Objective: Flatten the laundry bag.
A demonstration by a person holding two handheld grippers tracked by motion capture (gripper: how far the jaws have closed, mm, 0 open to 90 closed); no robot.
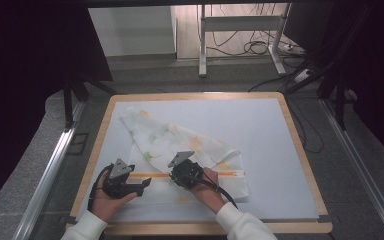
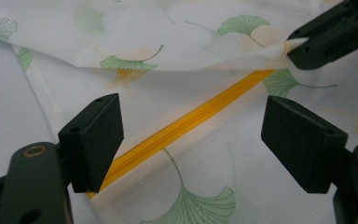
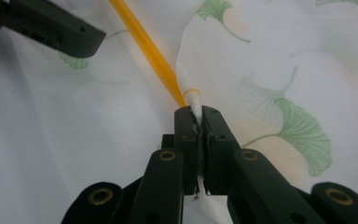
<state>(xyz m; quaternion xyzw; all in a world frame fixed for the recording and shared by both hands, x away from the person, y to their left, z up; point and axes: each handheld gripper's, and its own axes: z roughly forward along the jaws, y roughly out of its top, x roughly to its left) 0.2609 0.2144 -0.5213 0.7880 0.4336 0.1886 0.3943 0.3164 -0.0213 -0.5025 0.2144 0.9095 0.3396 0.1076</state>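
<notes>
- High view: a white mesh bag (image 1: 180, 145) printed with ginkgo leaves lies on the table (image 1: 275, 150), from upper left to lower centre of the frame. Its yellow zipper (image 1: 152, 175) runs left to right along the bag's near edge, between the two tools.
- Right gripper view: the right tool (image 3: 198, 122) is clamped on a small white tab of fabric (image 3: 195, 100) at the point where the yellow zipper band meets its jaws; the band leads away toward the upper left of the frame.
- Left gripper view: the left tool (image 2: 191, 135) stands with jaws apart, straddling the zipper near its end at lower left of the frame; the pads do not press on it.
- Judgement: the coming pull lies along the zipper's long axis.
- Pose: both hands lie low over the table, tools pointing forward.
</notes>
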